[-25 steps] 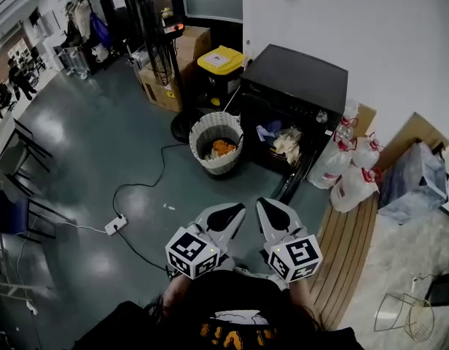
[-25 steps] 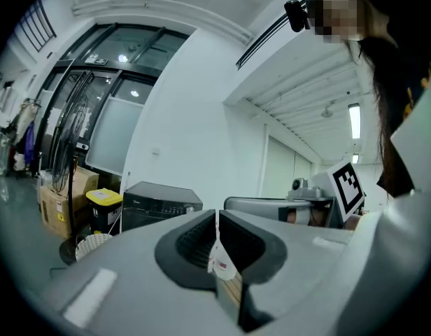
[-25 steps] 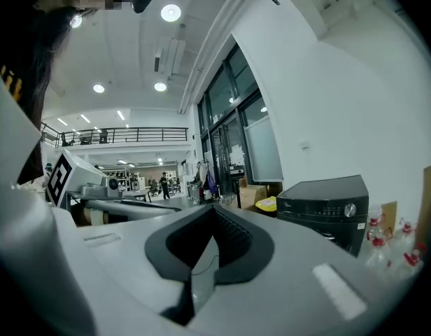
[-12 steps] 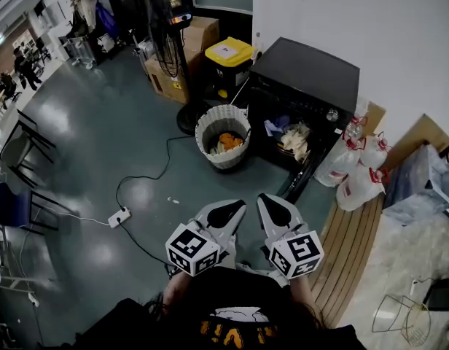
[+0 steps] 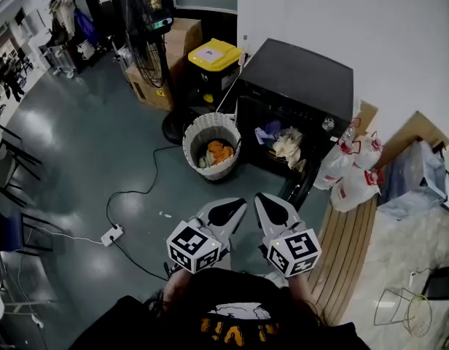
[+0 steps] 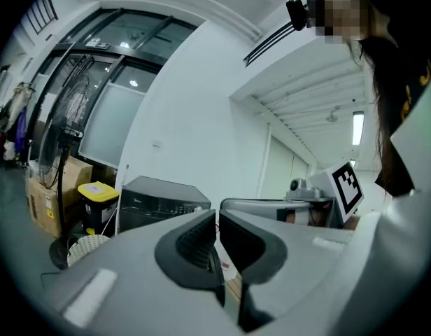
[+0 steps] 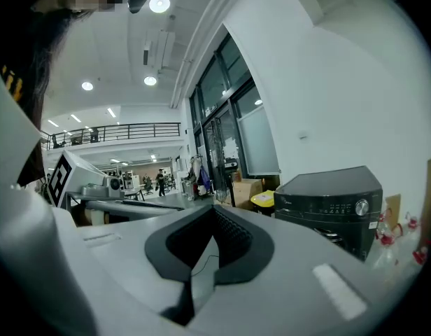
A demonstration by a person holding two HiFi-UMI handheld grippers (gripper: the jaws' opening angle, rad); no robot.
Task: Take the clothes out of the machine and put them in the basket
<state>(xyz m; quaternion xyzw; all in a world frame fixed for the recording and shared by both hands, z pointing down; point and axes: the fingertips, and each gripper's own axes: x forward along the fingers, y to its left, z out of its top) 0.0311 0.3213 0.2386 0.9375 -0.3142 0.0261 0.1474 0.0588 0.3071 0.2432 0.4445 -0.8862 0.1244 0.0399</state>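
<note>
The person holds both grippers low and close to the body, side by side and pointing forward toward the machine (image 5: 301,75), with the marker cubes nearest the chest. The left gripper (image 5: 228,211) angles slightly rightward and the right gripper (image 5: 272,210) slightly leftward, so their tips come near each other without touching. In the left gripper view the jaws stand together with only a thin slit between the ribbed pads and nothing in it. In the right gripper view the jaws meet at their tips and are likewise empty. Neither gripper touches anything. The black machine stands well ahead against the white wall with its door (image 5: 297,187) open, and a heap of pale and bluish clothes (image 5: 286,143) lies in the opening. The woven basket (image 5: 210,170) stands on the floor just left of the opening, near the machine's front corner, and already contains an orange garment (image 5: 219,152) and some paler cloth. Between the grippers and the basket lies a stretch of bare grey floor (image 5: 86,159), crossed on the left by a black cable (image 5: 148,188) that runs to a white power strip (image 5: 111,233). To the right, white plastic bags (image 5: 348,177) crowd against the machine's side, and a strip of wooden planking (image 5: 352,246) borders the floor. Behind the basket stand a yellow-lidded bin (image 5: 213,55) and a pedestal fan (image 5: 141,28).
</note>
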